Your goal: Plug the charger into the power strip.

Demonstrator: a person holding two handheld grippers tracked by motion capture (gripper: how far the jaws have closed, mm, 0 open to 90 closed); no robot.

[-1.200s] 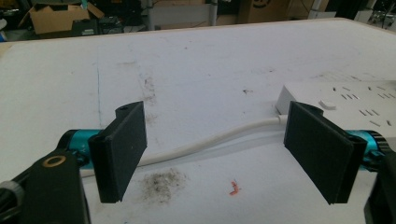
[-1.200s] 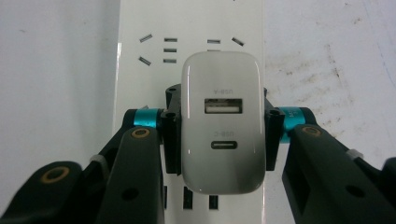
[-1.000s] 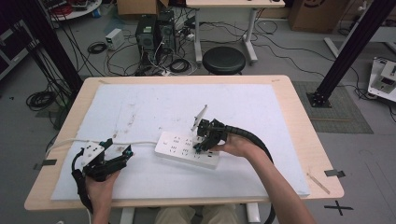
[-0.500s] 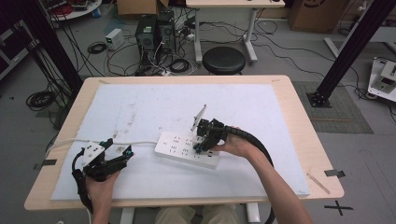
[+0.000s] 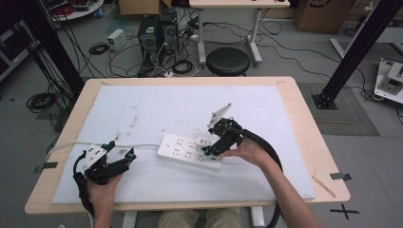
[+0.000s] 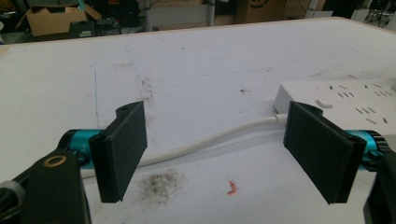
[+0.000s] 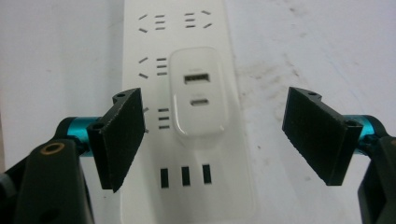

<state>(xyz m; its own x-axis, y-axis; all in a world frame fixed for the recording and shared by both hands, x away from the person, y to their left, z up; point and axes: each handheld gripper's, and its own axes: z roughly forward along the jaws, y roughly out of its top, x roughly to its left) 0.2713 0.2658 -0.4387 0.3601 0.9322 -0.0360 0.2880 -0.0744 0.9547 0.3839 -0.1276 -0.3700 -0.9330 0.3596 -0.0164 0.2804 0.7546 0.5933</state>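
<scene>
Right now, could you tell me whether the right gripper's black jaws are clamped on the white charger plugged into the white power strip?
No, the right gripper is open, its jaws apart on either side of the white charger.

right tongs point(image 7: 212, 140) opened, lifted off charger point(image 7: 200, 93)

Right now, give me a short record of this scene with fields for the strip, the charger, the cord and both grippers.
power strip: white, flat on the white mat
charger: white, plugged into the strip, two ports facing up
cord: white, runs from the strip's end across the mat
right gripper: jaws have just been opening, wide apart either side of the charger, not touching it
left gripper: open, nothing held, cord beyond its jaws
</scene>
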